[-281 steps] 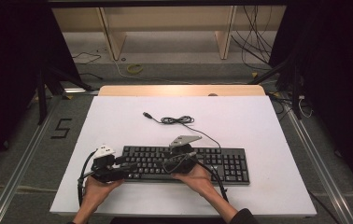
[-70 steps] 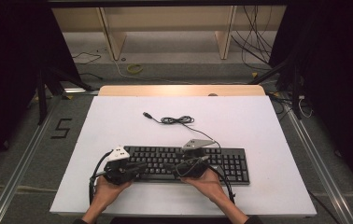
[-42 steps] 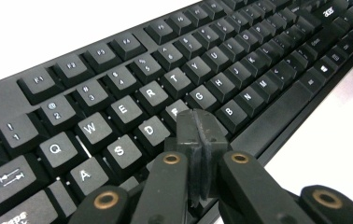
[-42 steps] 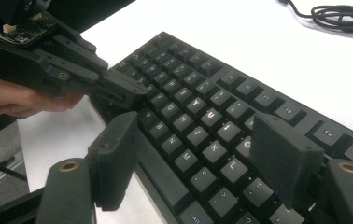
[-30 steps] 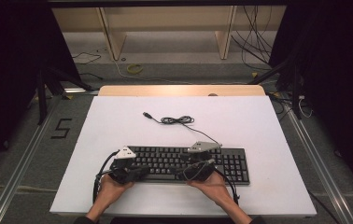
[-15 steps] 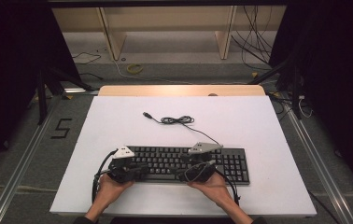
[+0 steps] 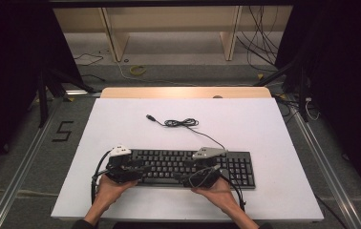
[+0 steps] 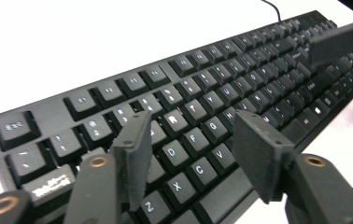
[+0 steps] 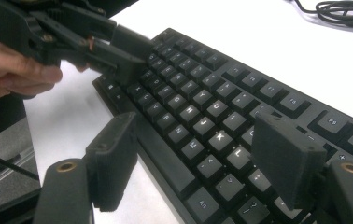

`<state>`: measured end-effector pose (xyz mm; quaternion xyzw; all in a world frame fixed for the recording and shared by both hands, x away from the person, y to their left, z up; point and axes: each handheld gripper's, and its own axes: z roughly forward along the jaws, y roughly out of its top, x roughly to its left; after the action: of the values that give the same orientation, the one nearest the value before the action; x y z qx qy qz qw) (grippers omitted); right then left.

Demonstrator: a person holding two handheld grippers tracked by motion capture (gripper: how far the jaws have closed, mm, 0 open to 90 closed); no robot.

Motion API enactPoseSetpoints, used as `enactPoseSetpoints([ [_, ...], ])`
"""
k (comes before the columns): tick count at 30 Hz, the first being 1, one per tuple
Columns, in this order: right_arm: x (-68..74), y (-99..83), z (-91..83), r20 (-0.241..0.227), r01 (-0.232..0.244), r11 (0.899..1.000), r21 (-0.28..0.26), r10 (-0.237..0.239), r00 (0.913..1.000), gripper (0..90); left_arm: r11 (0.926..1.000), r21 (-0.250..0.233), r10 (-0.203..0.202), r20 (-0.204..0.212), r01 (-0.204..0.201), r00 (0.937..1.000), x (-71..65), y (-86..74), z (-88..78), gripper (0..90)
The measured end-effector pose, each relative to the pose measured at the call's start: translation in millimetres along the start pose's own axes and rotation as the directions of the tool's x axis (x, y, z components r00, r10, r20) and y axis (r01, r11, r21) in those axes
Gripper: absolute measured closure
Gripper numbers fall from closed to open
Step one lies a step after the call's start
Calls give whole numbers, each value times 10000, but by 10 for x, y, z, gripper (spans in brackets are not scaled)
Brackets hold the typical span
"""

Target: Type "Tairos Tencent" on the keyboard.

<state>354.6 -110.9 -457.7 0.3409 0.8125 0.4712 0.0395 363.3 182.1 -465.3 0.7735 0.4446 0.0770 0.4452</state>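
A: Both hands are down at the near edge of the white desk [image 7: 274, 124], and the black keyboard [image 7: 226, 164] lies flat along that edge, its long side facing the person.

B: Look at the left tongs [image 7: 138, 168]. The jaws have just been opening, and they stand well apart over the left letter keys.

A: In the left gripper view the left tongs [image 8: 191, 154] show it clearly: two black pads spread wide with the keyboard [image 8: 240, 70] keys in plain sight in the gap. Released, nothing clamped.

B: Do the pads touch the keys?

A: Can't tell. They sit very low over the keys, but I can't make out contact.

B: And the right tongs [image 7: 188, 177]?

A: Also spread. In the right gripper view the right tongs [image 9: 202, 154] straddle the front edge of the keyboard [image 9: 258, 88], one pad out over the bare desk, the other over the keys. Nothing held.

B: The left tongs [image 9: 132, 53] turn up at the top of that view too, low over the far keys.

A: And the keyboard's cable [image 7: 181, 123] lies coiled on the desk behind it, plug end loose.
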Motion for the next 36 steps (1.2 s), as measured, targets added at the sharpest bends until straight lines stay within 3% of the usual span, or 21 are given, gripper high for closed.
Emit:
enactPoseSetpoints([
  [8, 10, -3, -2, -24, 16, 10000, -59, -16, 10000, 320, 9995, -266, -183, -212, 178, 9996, 68, 67, -28, 364],
  [17, 23, -3, -1, -37, 49, 10000, -85, -50, 10000, 319, 9990, -336, -303, -412, 289, 9987, 122, 137, -37, 361],
  [25, 34, -4, 4, -93, 91, 9999, -56, -92, 9999, 310, 9987, -284, -443, -626, 426, 9971, 182, 182, -15, 472],
  [36, 51, -7, 7, -113, 111, 9999, -48, -111, 9999, 304, 9993, 334, 157, -496, -140, 9986, 151, 186, 102, 756],
])
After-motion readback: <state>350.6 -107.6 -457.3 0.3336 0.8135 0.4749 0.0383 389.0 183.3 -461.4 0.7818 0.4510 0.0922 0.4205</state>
